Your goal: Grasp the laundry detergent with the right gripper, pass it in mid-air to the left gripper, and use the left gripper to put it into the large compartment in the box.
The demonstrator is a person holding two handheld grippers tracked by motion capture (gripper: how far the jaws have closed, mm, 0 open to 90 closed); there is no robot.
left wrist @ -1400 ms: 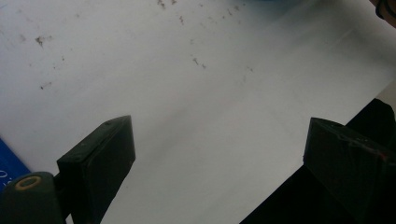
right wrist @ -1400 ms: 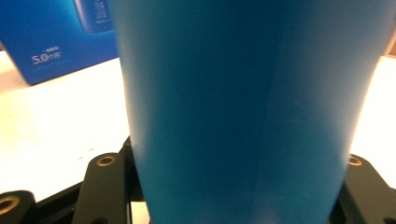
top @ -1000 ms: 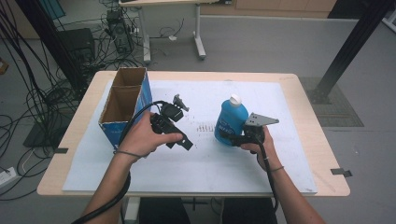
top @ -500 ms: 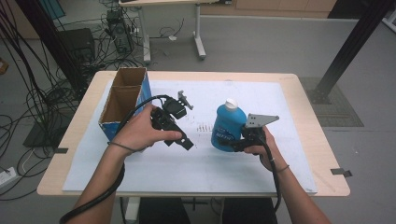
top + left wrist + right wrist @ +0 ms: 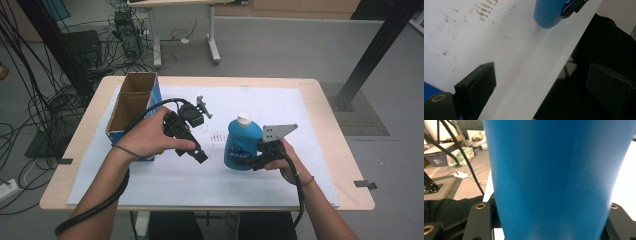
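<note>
Right gripper (image 5: pixel 248 161) is clamped on the blue bottle (image 5: pixel 242 142), low on its body, with a jaw pressed against each side as seen in the right gripper view. That white-capped bottle is stood upright or slightly tilted on the white sheet (image 5: pixel 280 107), a bit right of the tabletop's middle and toward the near edge; whether its base is lifted off the sheet can't be told. Left gripper (image 5: pixel 196 154) is held spread wide with nothing between the jaws, just left of the bottle and pointed toward the near edge.

So the step in hand looks like a carry: bottle gripped, not yet placed. The open cardboard box (image 5: pixel 131 107) sits at the tabletop's left edge, well apart from the bottle, and is probably where it's headed. For the next move, the bottle would need to be lifted clear and swung left, and the left gripper, sitting right in that path, would have to be pulled aside first.
</note>
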